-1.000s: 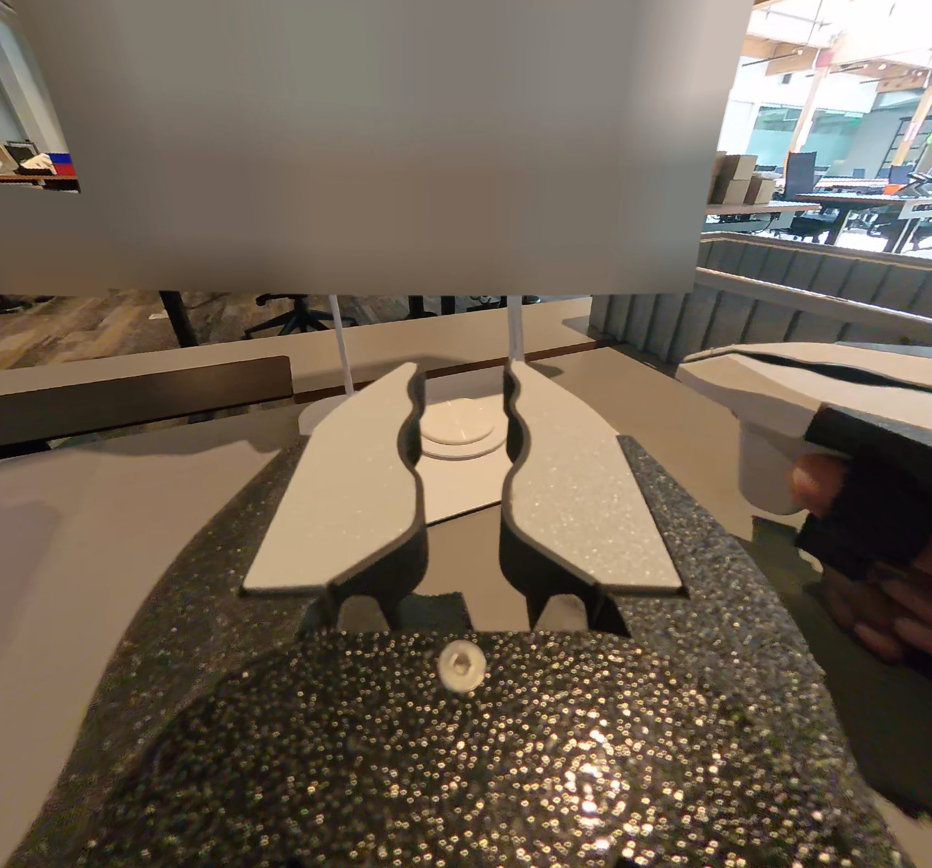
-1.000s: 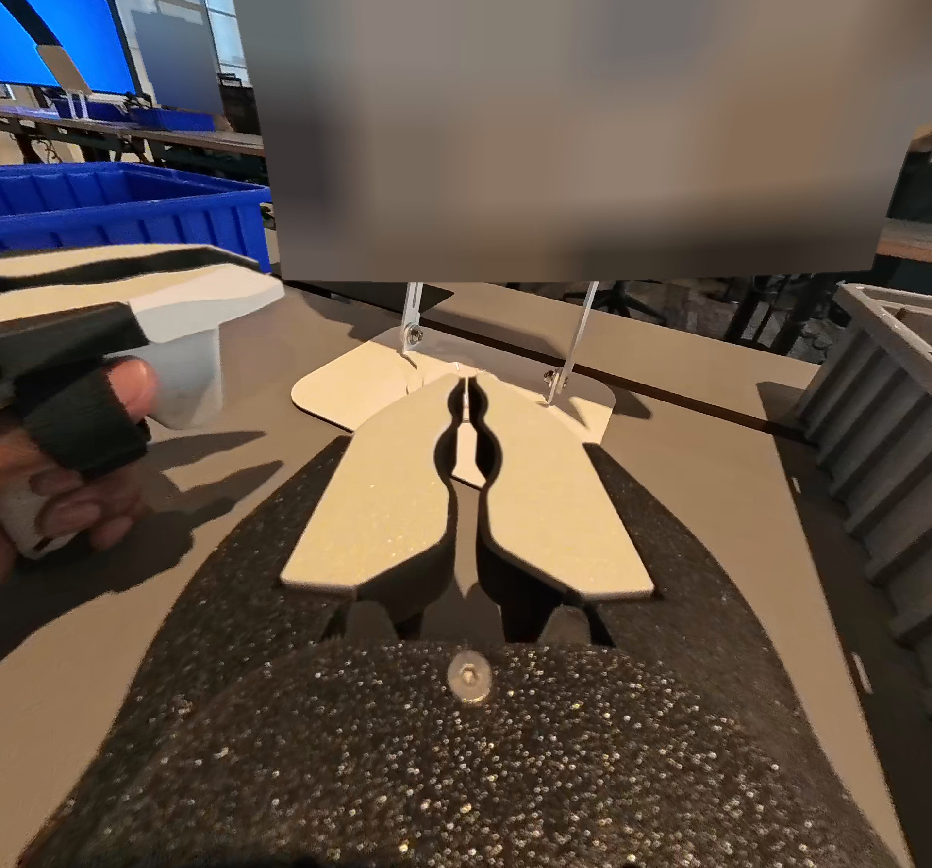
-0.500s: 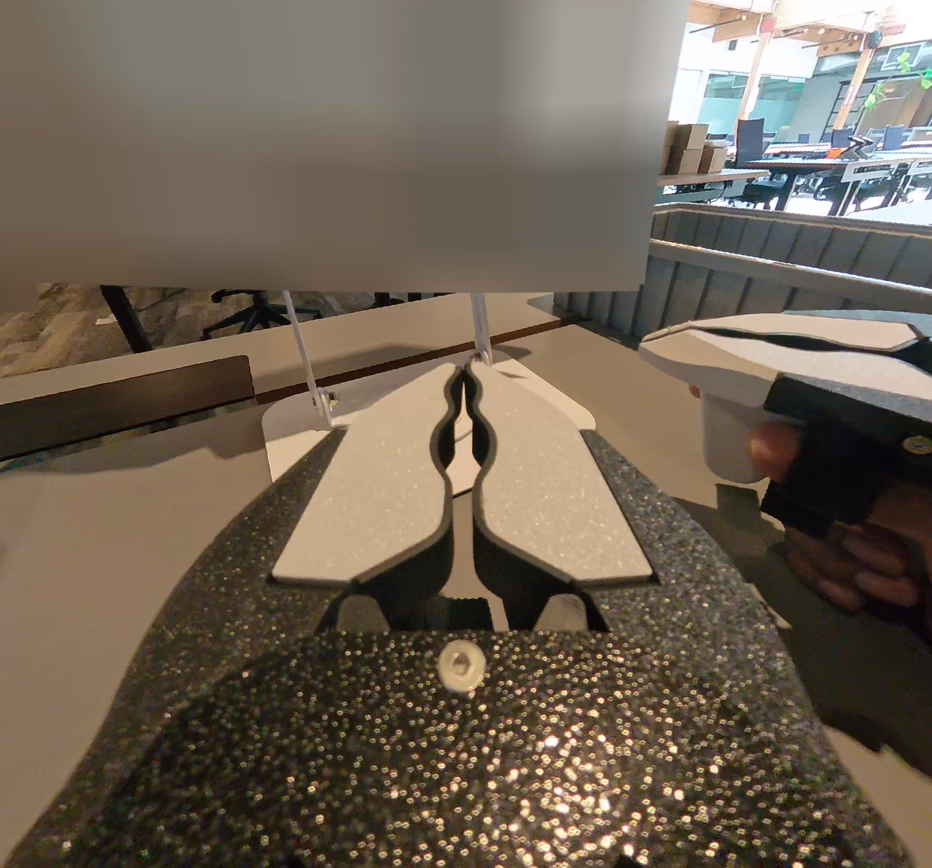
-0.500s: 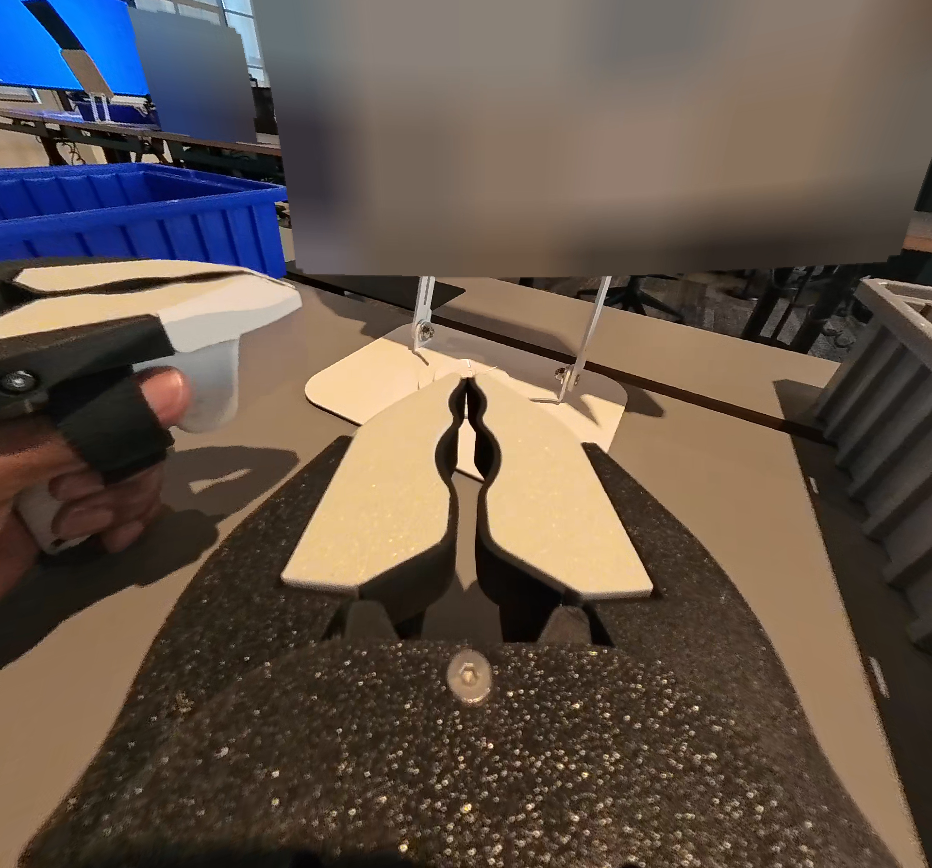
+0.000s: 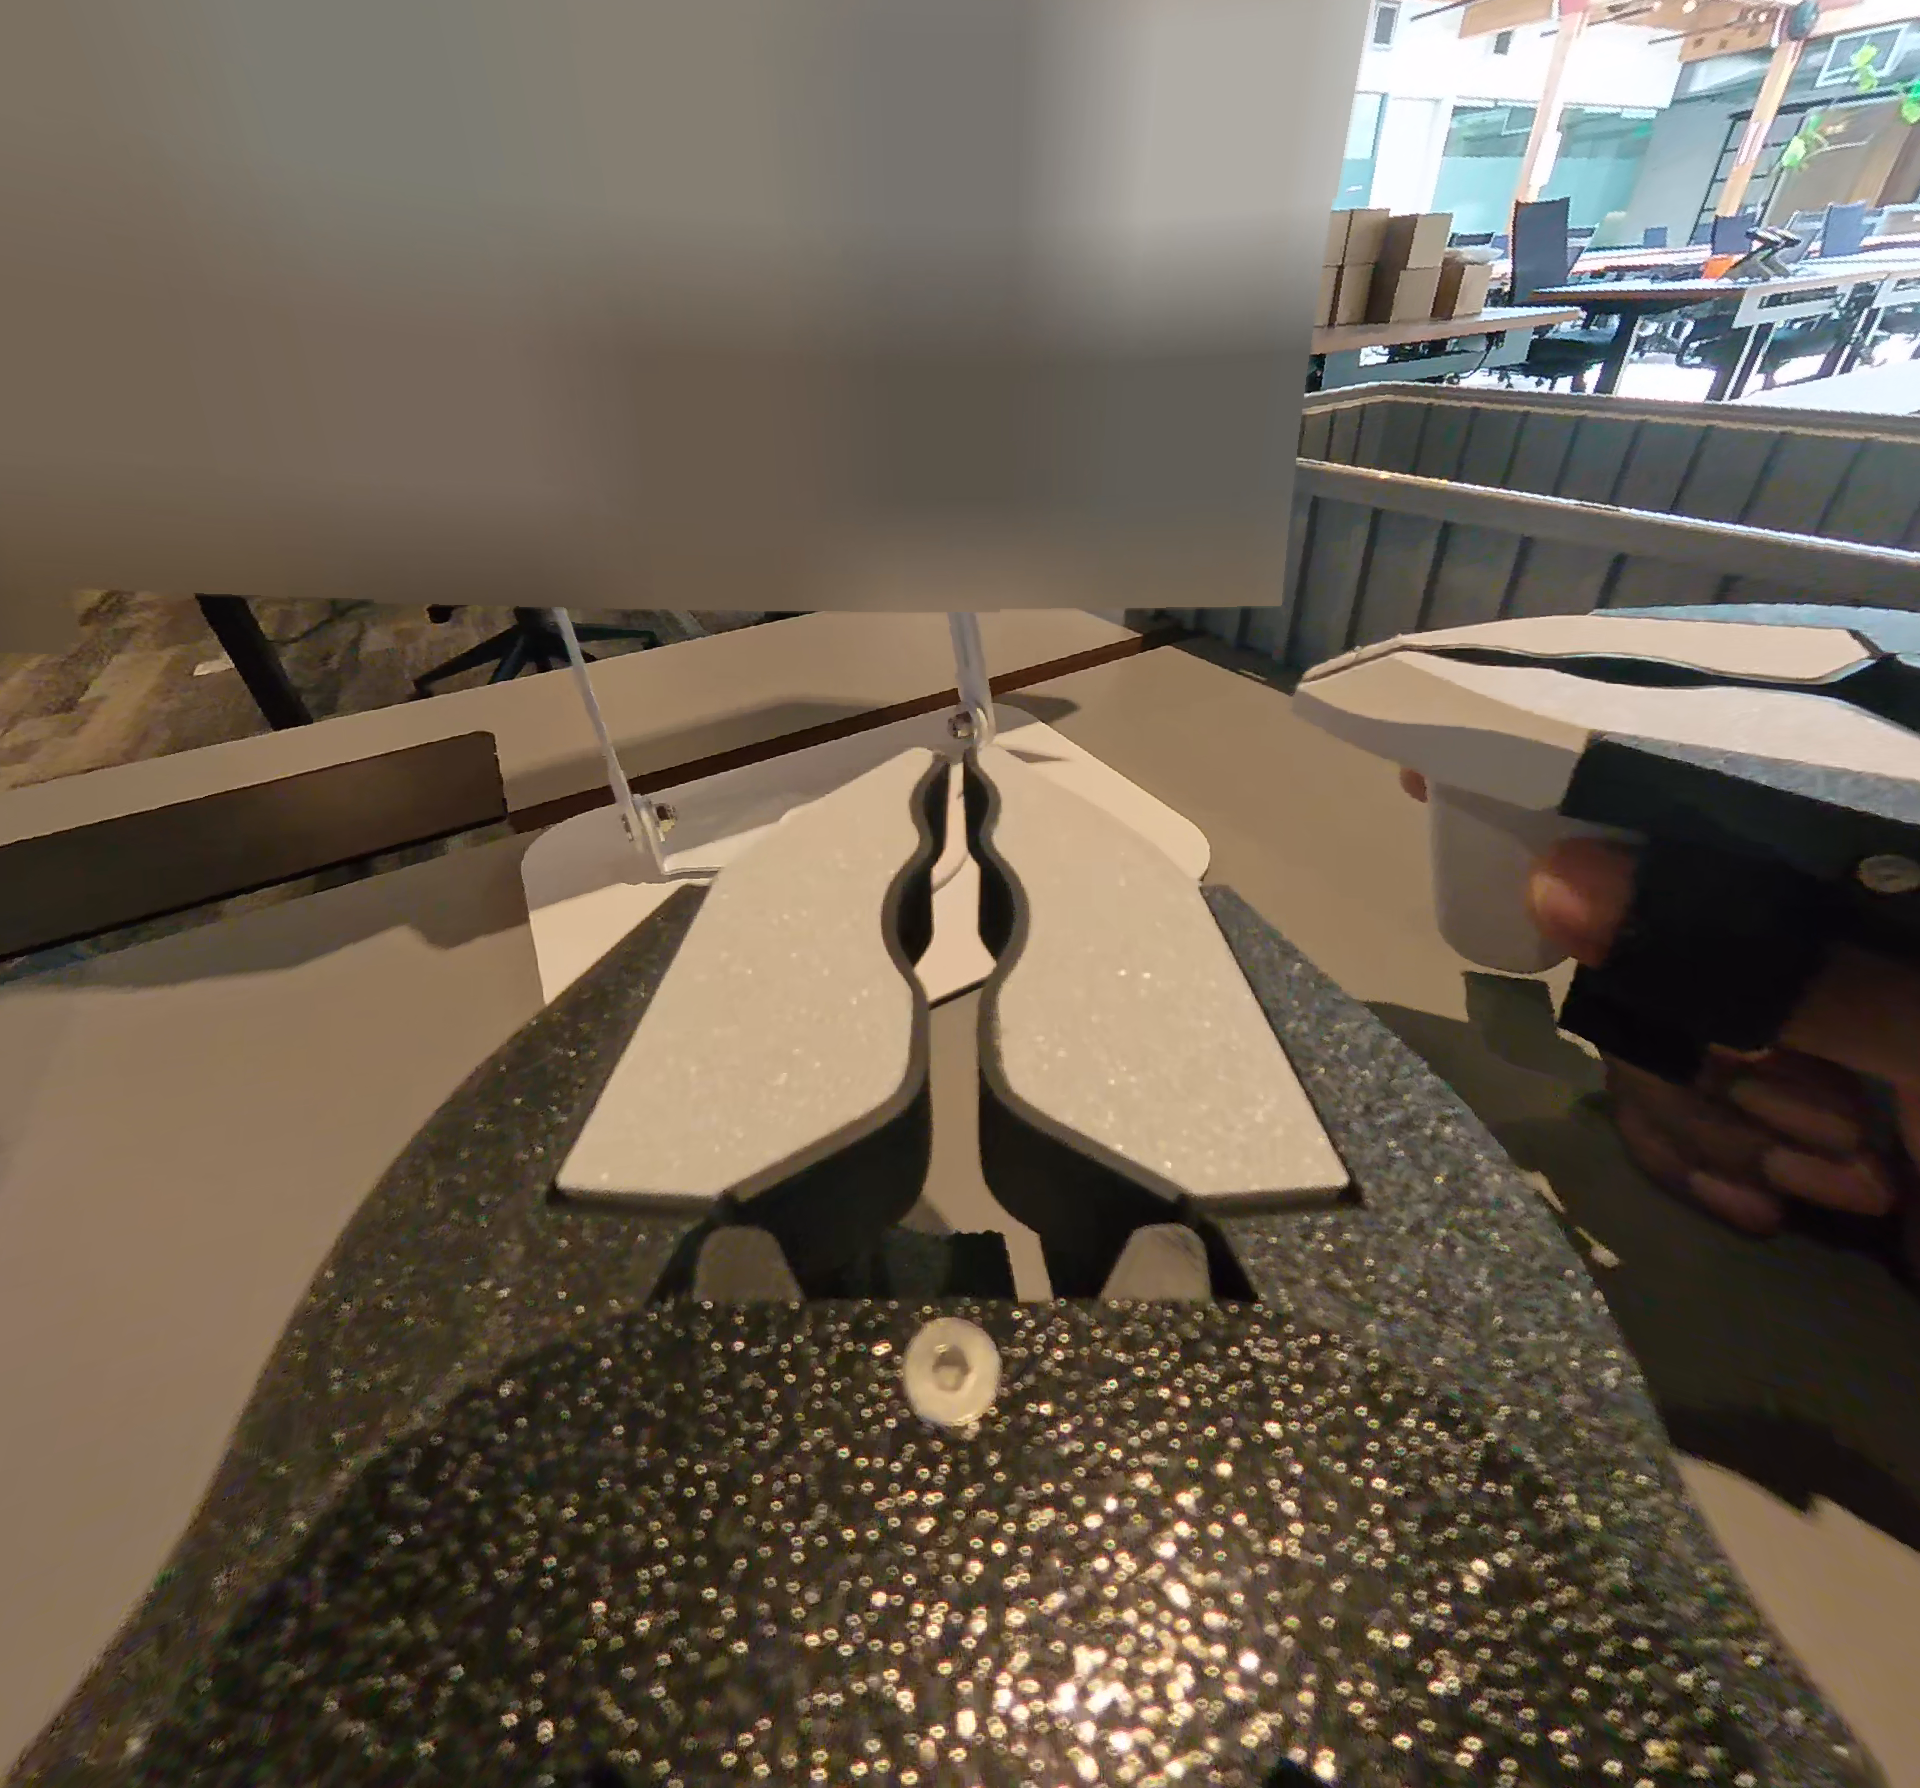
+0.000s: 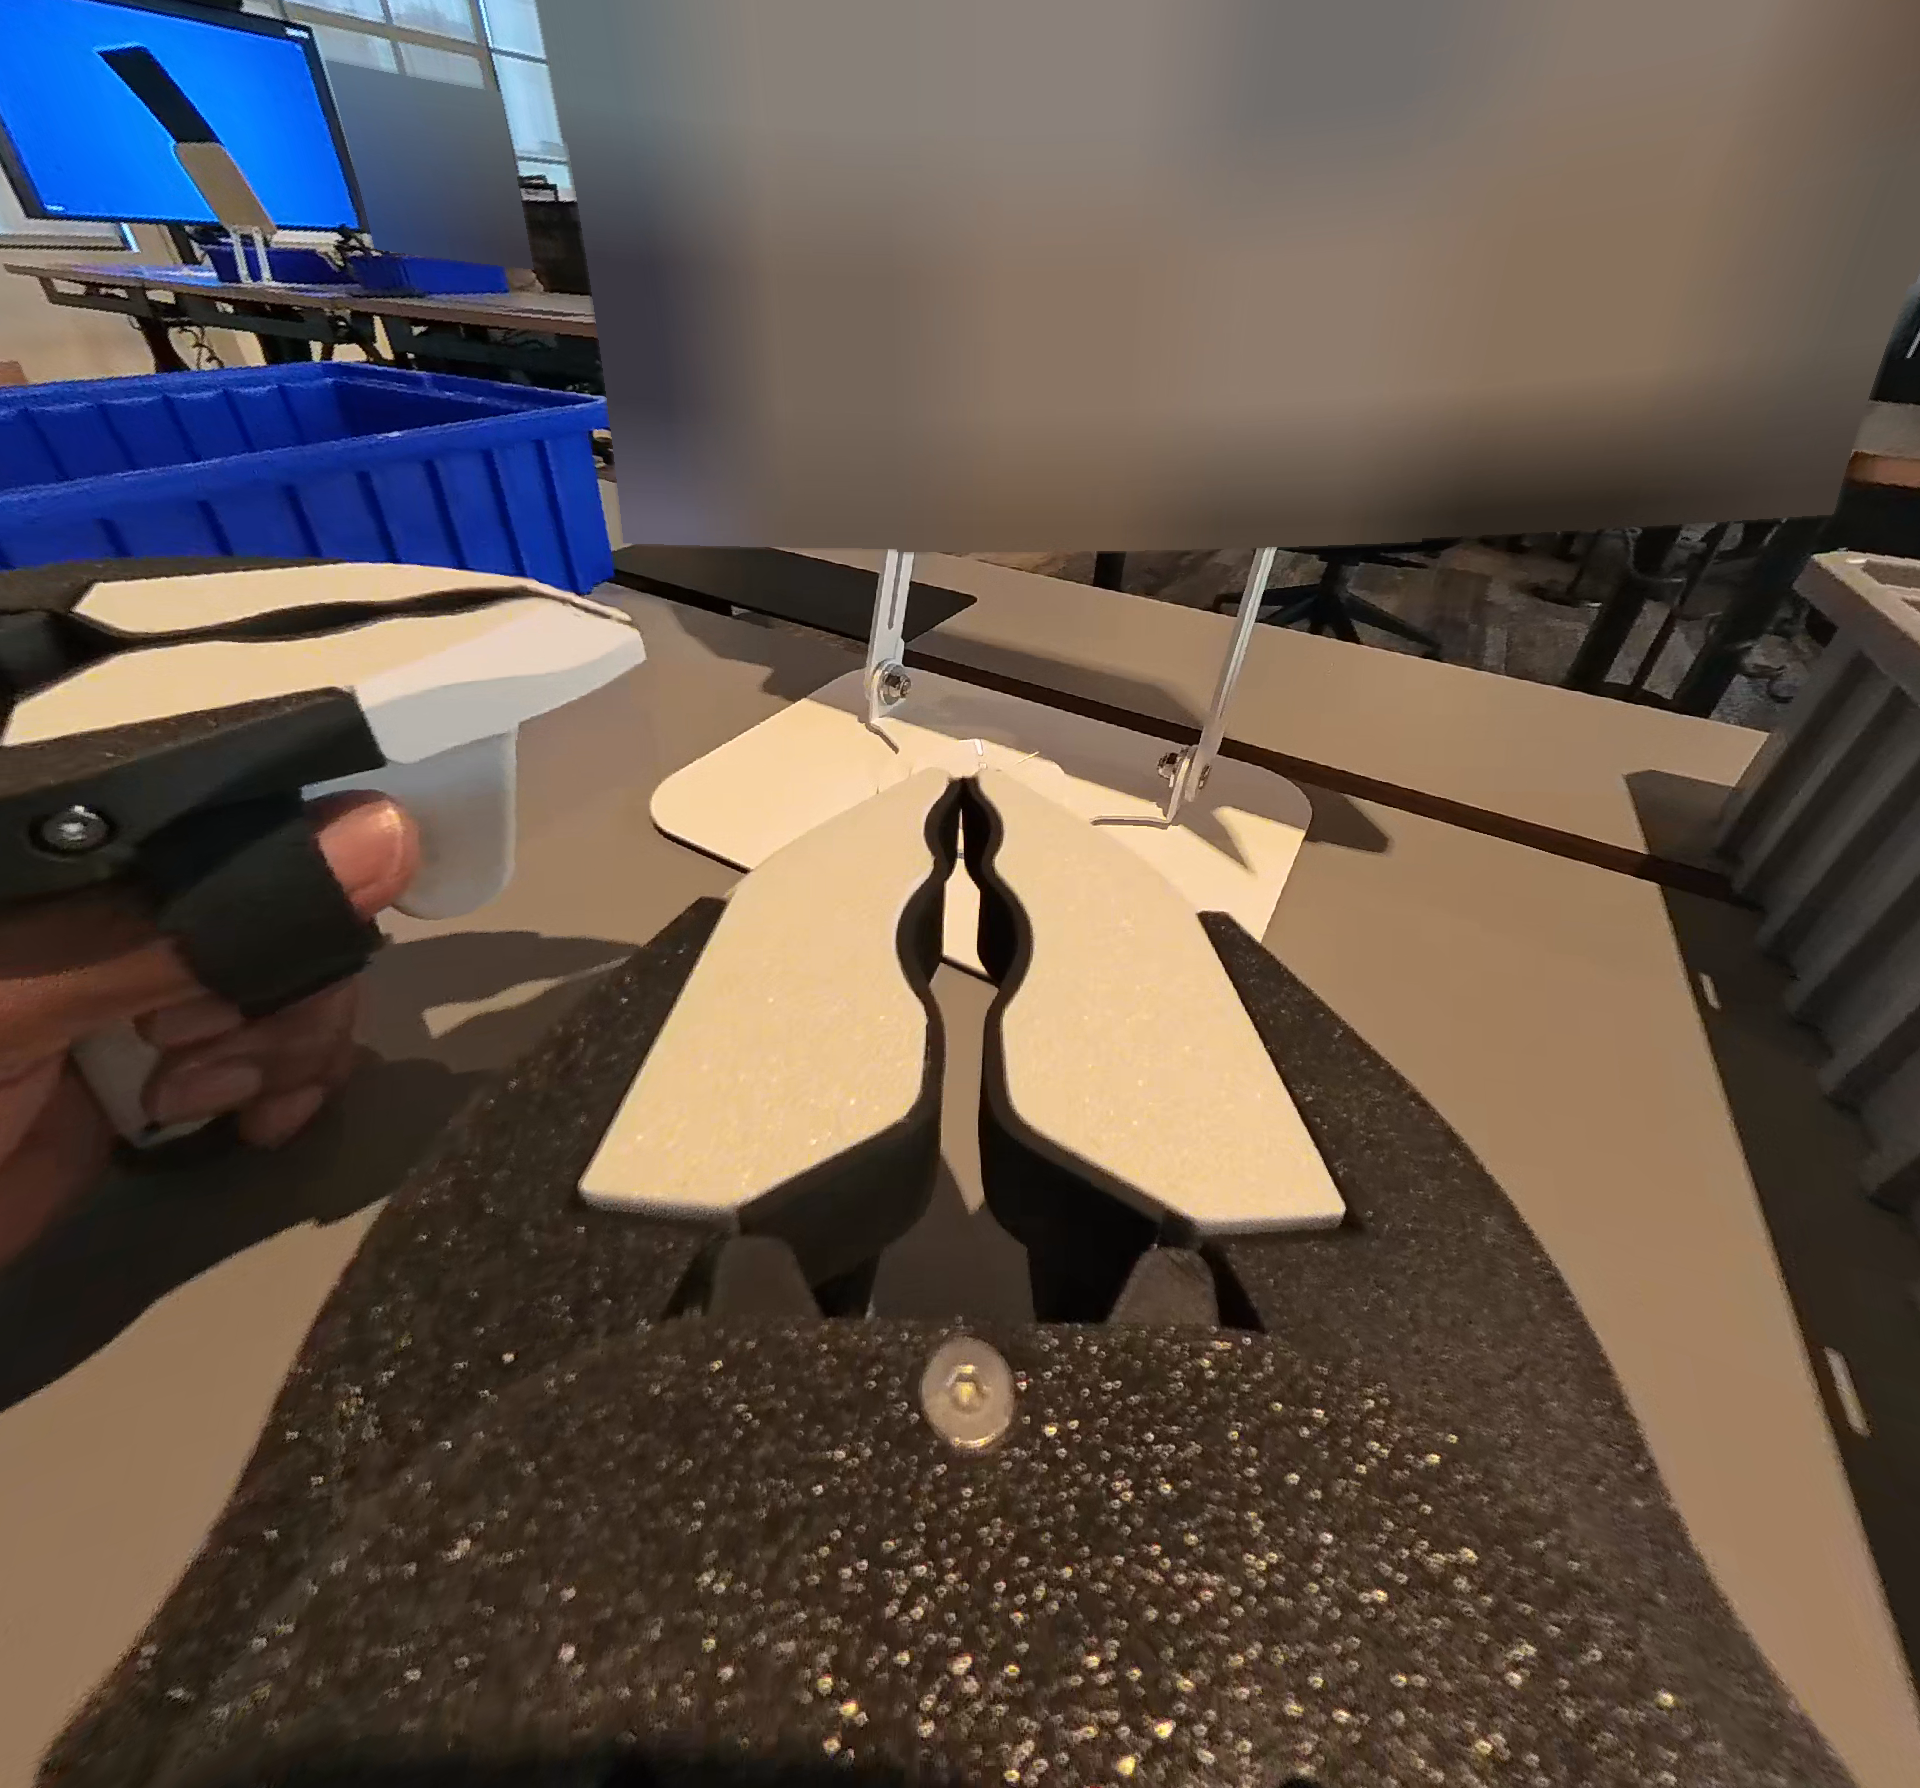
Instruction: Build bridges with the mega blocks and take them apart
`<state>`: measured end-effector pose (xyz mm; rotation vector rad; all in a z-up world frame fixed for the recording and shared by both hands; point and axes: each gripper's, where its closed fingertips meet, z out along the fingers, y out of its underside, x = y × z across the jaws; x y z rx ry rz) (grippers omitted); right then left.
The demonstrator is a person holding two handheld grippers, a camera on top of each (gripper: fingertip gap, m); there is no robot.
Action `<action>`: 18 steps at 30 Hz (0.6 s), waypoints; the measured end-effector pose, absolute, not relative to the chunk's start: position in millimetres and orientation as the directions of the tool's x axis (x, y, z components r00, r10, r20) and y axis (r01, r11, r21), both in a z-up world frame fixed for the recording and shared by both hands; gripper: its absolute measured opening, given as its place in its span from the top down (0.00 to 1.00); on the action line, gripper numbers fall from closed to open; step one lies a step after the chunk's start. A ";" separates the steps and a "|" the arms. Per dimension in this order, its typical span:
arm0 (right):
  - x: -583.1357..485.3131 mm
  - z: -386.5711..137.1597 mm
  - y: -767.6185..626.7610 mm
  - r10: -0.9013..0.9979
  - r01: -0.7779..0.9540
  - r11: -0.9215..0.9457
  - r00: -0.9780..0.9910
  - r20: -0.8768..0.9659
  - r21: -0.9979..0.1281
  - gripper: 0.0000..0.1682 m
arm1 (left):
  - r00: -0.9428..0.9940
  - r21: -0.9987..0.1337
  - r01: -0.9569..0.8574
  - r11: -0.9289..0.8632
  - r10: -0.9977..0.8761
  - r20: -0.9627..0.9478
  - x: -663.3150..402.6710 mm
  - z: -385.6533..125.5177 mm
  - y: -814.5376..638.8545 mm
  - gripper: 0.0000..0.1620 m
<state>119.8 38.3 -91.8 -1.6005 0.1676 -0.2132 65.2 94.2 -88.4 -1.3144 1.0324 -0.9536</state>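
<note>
Here, the left tongs [image 5: 954, 782] are being held with their tips together, clamping nothing, above the grey worktop [image 5: 260, 1063]. At twelve o'clock of both tongs, a white stand base [image 6: 769, 782] is being carried by the worktop. The right tongs [image 6: 962, 796] are likewise being held closed and empty. No mega blocks are being shown in either view.

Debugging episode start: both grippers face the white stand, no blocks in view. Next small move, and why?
Probably turn or lower the views to find the blocks. Left gripper and right gripper are both shut and empty above the white stand base; only the blue bin and a grey tray flank the table.
</note>
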 end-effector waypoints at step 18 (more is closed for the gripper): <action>115.6 -93.9 40.2 -0.223 0.046 -0.063 0.973 0.058 -0.997 1.00 | 0.230 -1.000 -0.009 0.028 -0.973 -0.029 63.1 -86.3 83.9 0.96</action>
